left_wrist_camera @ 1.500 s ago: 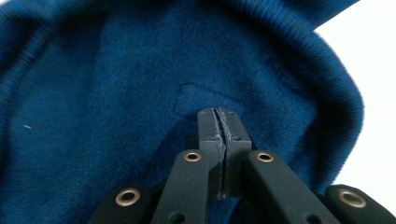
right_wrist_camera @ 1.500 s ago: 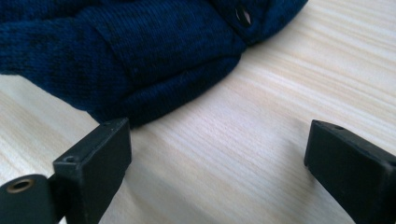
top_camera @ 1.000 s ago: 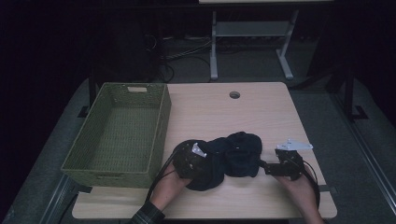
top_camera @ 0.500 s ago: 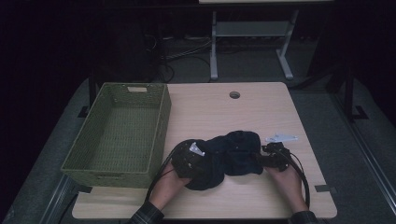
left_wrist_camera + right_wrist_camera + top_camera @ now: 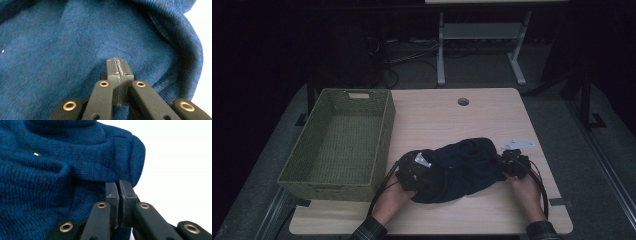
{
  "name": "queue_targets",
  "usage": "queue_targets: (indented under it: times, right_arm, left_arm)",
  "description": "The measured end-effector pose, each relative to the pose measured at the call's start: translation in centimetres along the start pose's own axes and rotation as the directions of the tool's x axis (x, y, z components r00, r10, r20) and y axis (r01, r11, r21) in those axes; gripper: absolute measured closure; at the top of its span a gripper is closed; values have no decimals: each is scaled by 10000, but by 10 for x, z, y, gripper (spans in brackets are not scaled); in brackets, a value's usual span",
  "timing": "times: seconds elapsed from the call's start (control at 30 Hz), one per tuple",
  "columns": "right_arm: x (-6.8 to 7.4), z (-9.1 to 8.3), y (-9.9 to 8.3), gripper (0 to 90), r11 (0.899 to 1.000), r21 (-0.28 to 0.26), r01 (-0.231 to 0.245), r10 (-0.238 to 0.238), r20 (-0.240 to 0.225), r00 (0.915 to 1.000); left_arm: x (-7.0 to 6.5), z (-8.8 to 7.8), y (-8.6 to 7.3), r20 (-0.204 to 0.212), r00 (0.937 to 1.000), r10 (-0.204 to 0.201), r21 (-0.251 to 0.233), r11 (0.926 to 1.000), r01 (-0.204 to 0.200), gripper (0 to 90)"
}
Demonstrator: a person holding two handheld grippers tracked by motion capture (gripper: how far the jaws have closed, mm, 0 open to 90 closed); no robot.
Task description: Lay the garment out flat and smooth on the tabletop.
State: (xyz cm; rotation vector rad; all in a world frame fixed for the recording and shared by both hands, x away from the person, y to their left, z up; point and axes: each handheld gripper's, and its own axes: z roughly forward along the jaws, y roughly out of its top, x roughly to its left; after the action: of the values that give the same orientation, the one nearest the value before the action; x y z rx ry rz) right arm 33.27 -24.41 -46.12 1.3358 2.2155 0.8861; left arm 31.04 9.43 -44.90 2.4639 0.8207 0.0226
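now that my right gripper (image 5: 118,185) has just been closing, pinching the crumpled dark blue knitted garment (image 5: 459,167) at its right edge while my left gripper (image 5: 117,64) is clamped on its left part, the cloth on the pale wooden table (image 5: 492,115) looks ready to lift toward the green woven basket (image 5: 339,145).

Surface: you work at a light wooden table (image 5: 452,125) with a round cable hole (image 5: 463,101) near its far edge.
Left side: a green woven basket (image 5: 384,145) stands on it.
Near edge: a dark blue knitted garment (image 5: 462,167) lies bunched on the wood, just right of the basket.
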Motion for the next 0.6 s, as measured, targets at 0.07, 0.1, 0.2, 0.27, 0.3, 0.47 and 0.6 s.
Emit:
queue_targets:
  times: [0.07, 0.1, 0.2, 0.27, 0.3, 0.47, 0.6]
  right_arm:
    - [-3, 0, -1, 865, 10000, 24, -42, 42, 19, 10000]
    - [-5, -1, -2, 866, 10000, 52, -57, 57, 59, 10000]
    - [-15, -3, -6, 868, 9999, 147, -63, 59, 239, 9997]
    - [-18, -3, -7, 868, 9998, 181, -97, 91, 345, 9994]
    - [-22, -4, -8, 868, 9996, 191, -197, 190, 381, 9991]
    - [-26, -7, -11, 816, 9987, -44, -507, 507, 9, 9987]
    - [-24, -15, -9, 784, 9977, -264, -618, 616, -108, 9980]
  left_arm:
    - [0, 0, 0, -2, 10000, -2, 1, 10000, 2, 899]
    - [0, 0, 0, -11, 10000, -1, 3, 10000, 1, 899]
    - [-2, 0, 0, -98, 9999, 65, 37, 10000, -64, 900]
    - [-2, 0, 0, -118, 9999, 112, 67, 9999, -111, 900]
    - [-2, 0, 0, -135, 9998, 142, 82, 9999, -141, 900]
    - [0, 0, 0, -26, 10000, -64, -31, 10000, 64, 896]
    - [-1, 0, 1, 300, 9994, -199, -66, 9998, 201, 861]
